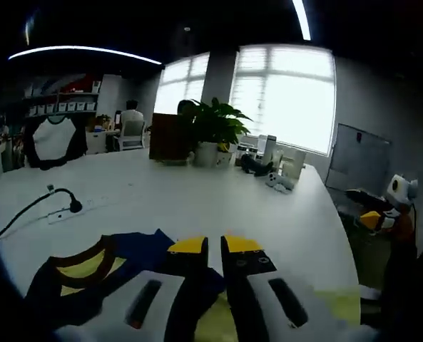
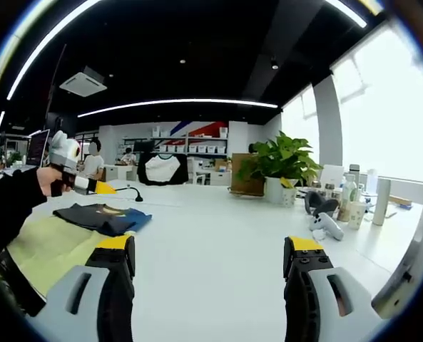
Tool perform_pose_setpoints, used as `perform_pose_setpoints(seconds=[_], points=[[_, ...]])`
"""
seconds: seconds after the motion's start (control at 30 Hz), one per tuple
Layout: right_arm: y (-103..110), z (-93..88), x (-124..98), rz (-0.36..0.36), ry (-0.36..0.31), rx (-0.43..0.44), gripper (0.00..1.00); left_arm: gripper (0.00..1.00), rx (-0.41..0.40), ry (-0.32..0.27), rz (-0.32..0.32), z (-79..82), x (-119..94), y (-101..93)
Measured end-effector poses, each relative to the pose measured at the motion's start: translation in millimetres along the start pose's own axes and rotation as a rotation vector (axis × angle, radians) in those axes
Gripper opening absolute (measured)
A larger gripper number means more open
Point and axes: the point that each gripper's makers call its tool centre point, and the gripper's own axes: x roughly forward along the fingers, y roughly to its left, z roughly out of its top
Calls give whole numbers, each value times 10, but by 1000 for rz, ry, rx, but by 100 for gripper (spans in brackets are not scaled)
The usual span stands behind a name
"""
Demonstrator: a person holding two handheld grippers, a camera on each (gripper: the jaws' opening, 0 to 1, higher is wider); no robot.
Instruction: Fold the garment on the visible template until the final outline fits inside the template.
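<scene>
A dark navy garment [image 1: 90,274] with a yellow panel and brown collar trim lies bunched on the white table, partly on a pale yellow-green template [image 1: 343,303]. My left gripper [image 1: 215,246] hovers over it, its yellow-tipped jaws close together with only a thin gap and nothing seen between them. In the right gripper view the garment [image 2: 104,216] rests at the far end of the template [image 2: 47,246], and the left gripper [image 2: 90,185] hangs just above it in a black-sleeved hand. My right gripper [image 2: 211,249] is open over bare table; it also appears at the right edge [image 1: 393,203].
A potted plant [image 1: 212,128] and bottles [image 1: 272,153] stand at the table's far end. A power strip with a black cable [image 1: 61,206] lies at the left. A white table [image 2: 218,235] spreads between the grippers. A person [image 1: 131,117] sits far back.
</scene>
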Motion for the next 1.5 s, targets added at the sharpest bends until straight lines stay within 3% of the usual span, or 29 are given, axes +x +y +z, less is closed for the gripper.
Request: perform_pose_setpoints(seconds=[0.13,0.2,0.3,0.4,0.5,0.63,0.73,0.83,1.07,1.13,1.17,1.2,1.33,1.5], points=[[16,-53,3,9,11,7,88,13,87,110,37,-178,150,219],[2,-52,-1,5,11,4,88,16,168,144,28,-210,219,251],[-3,-50,7,4,10,5,88,20,202,179,-1,-255,288,269],[-2,-67,19,7,15,8,88,26,218,229,73,-330,341,492],[-18,-86,24,6,18,11,88,27,317,248,5,-408,438,448],[-45,-101,11,0,23,11,88,32,319,303,8,-539,506,562],[-78,-94,-5,-10,21,7,88,32,364,294,-30,-565,555,562],[-92,-110,-11,-14,21,10,88,33,346,292,-54,-590,634,611],[-162,-168,10,-24,37,18,88,32,330,271,-180,-634,725,514],[-164,-188,14,-25,42,19,88,31,335,296,-181,-686,743,549],[-164,-192,14,-24,43,20,88,28,311,272,-212,-647,753,497],[-165,-194,15,-24,43,19,88,27,310,295,-209,-675,746,518],[-174,-205,16,-25,44,22,88,22,308,286,-219,-660,781,525],[-132,-210,32,-11,48,22,88,8,305,259,-219,-641,789,560]])
